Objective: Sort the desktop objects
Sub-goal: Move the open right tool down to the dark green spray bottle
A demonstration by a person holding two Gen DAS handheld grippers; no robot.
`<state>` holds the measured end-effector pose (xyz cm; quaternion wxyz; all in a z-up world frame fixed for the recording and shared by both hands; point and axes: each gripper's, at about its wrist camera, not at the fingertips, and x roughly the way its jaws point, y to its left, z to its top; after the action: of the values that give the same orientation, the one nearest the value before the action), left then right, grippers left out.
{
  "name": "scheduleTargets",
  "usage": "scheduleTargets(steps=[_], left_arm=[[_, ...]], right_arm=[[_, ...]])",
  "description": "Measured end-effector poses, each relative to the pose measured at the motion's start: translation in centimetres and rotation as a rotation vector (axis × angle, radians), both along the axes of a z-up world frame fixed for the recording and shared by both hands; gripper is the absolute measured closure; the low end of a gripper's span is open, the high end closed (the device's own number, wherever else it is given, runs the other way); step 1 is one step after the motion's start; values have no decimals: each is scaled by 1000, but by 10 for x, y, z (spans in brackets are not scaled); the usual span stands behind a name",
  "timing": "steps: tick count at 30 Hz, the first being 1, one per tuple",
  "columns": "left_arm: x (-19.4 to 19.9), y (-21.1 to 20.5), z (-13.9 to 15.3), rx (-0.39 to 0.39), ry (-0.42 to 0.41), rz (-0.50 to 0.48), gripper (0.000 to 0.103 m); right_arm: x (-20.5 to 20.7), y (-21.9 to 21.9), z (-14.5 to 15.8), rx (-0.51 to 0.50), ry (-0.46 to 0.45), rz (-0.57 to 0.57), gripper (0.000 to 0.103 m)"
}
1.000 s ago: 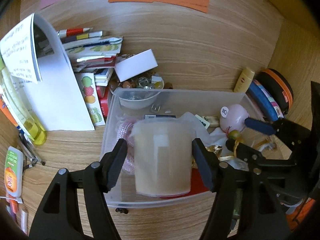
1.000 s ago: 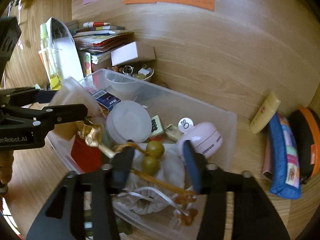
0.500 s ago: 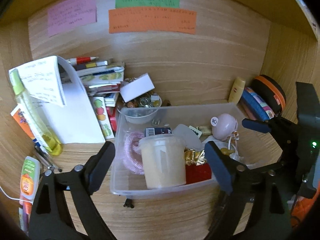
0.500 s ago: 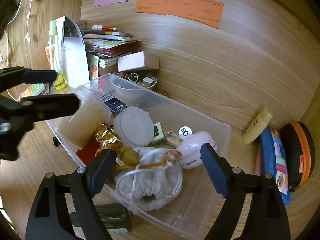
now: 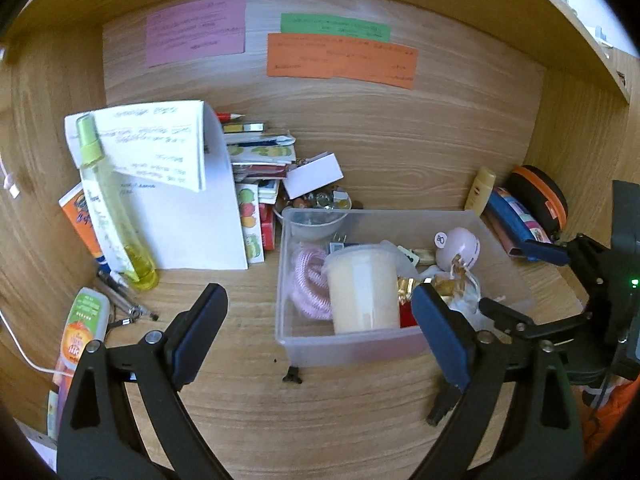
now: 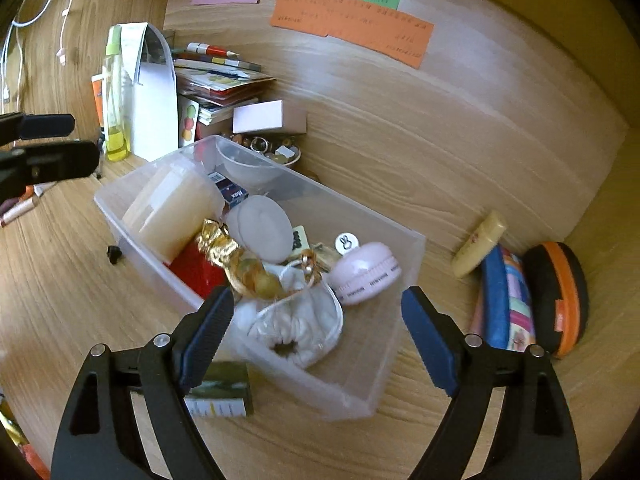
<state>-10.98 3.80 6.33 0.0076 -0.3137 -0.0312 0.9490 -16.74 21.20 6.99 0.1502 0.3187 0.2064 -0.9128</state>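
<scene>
A clear plastic bin point(image 5: 344, 346) point(image 6: 384, 376) stands on the wooden desk. In it are a cream tub point(image 5: 362, 284) point(image 6: 172, 210), a pink coil point(image 5: 306, 280), a pink round case point(image 5: 458, 246) point(image 6: 366, 270), a white drawstring pouch point(image 6: 296, 324), gold wrapping point(image 6: 218, 244) and a red box point(image 6: 196, 270). My left gripper point(image 5: 318, 336) is open and empty, back from the bin's front wall. My right gripper point(image 6: 316, 336) is open and empty above the pouch at the bin's near corner.
A folded white paper point(image 5: 188, 200), a yellow spray bottle point(image 5: 114, 216) and a book stack point(image 5: 260, 152) stand at left. A bowl of trinkets point(image 5: 316, 204) sits behind the bin. Pouches point(image 6: 508, 300) and an orange-black case point(image 6: 560, 300) lie at right. A small box point(image 6: 220, 396) lies beside the bin.
Both grippers opened wide and pulled back from the bin. The left one let go of the cream tub, the right one let go of the beaded cord on the pouch.
</scene>
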Motion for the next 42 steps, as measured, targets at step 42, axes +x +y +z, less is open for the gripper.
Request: scheduleTargets(steps=[42], left_arm=[[-16, -18, -102, -46, -267, -74, 48]], right_arm=[[42, -7, -66, -127, -238, 2, 13]])
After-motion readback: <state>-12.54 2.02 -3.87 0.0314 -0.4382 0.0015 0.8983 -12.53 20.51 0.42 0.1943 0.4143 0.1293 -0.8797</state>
